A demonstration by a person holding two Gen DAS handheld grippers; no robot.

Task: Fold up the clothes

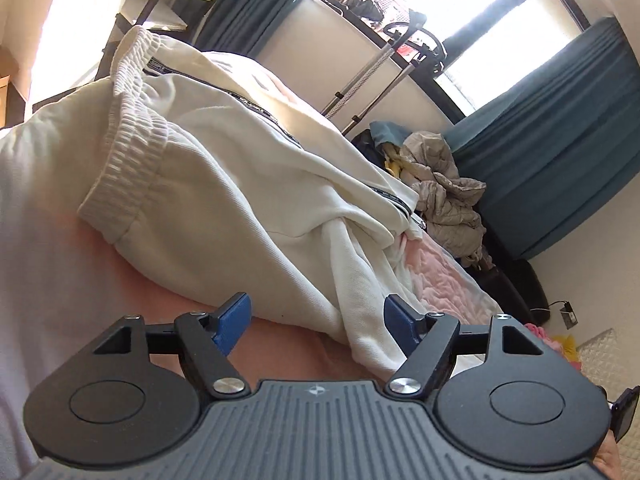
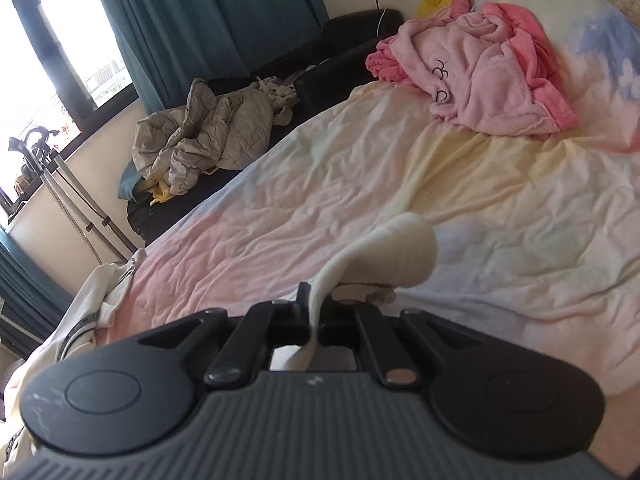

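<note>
Cream cotton jacket point(image 1: 248, 168) lies crumpled on the bed point(image 2: 400, 184), from 10 to 5 o'clock ahead of the left gripper point(image 1: 316, 320), whose jaws stand wide and empty. The right gripper point(image 2: 314, 312) pinches a cream fold. Folding seems barely begun; the pink robe point(image 2: 480, 76) at 1 o'clock waits.

One white garment point(image 1: 224, 184), one pink robe point(image 2: 480, 76), one beige quilted jacket point(image 2: 208, 132), two tools point(image 1: 316, 320) point(image 2: 316, 312).

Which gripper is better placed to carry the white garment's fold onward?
Right. The right gripper is shut on a white garment fold over the bed; the left gripper is open and empty.
</note>
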